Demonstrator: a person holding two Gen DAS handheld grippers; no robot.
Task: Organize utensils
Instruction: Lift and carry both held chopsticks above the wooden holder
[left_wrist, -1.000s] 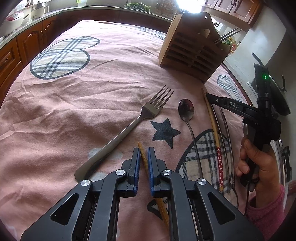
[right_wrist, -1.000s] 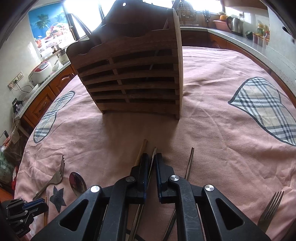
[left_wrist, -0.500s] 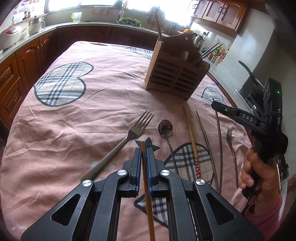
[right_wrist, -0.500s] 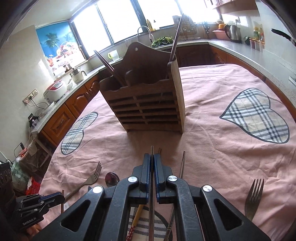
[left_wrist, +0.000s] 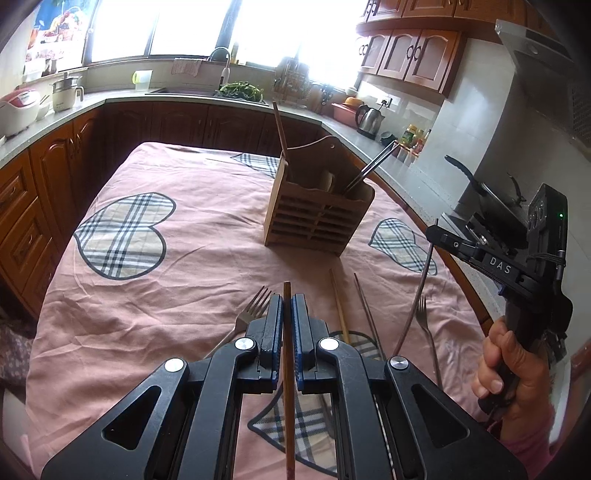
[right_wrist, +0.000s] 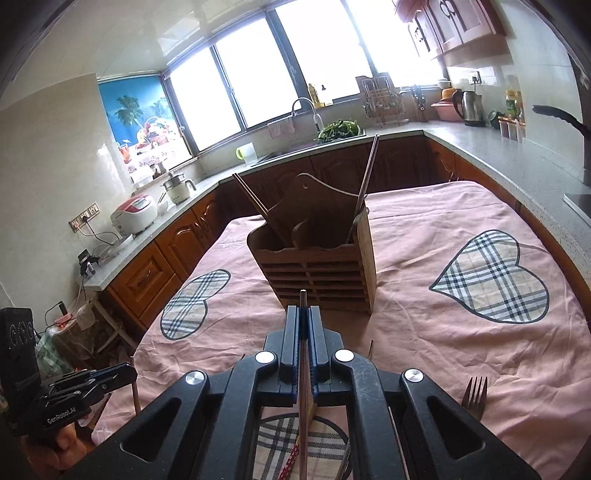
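Observation:
A slatted wooden utensil holder (left_wrist: 317, 210) stands mid-table with chopsticks leaning in its compartments; it also shows in the right wrist view (right_wrist: 317, 266). My left gripper (left_wrist: 287, 306) is shut on a wooden chopstick (left_wrist: 288, 369), held above the table. My right gripper (right_wrist: 303, 317) is shut on a metal chopstick (right_wrist: 303, 387), also lifted; it shows in the left wrist view (left_wrist: 434, 236) with the chopstick (left_wrist: 417, 295) hanging down. On the cloth lie a wooden chopstick (left_wrist: 339, 299), a metal chopstick (left_wrist: 364, 302) and two forks (left_wrist: 255, 306) (left_wrist: 424, 325).
The table wears a pink cloth with plaid hearts (left_wrist: 125, 236). Wooden cabinets and grey counters (left_wrist: 55, 110) ring the table, carrying a rice cooker (right_wrist: 135, 218) and a kettle (left_wrist: 369, 118). A fork (right_wrist: 474, 397) lies at the right in the right wrist view.
Both grippers closed on chopsticks and rose well above the table, lifting them. The holder now looks farther and lower in both views.

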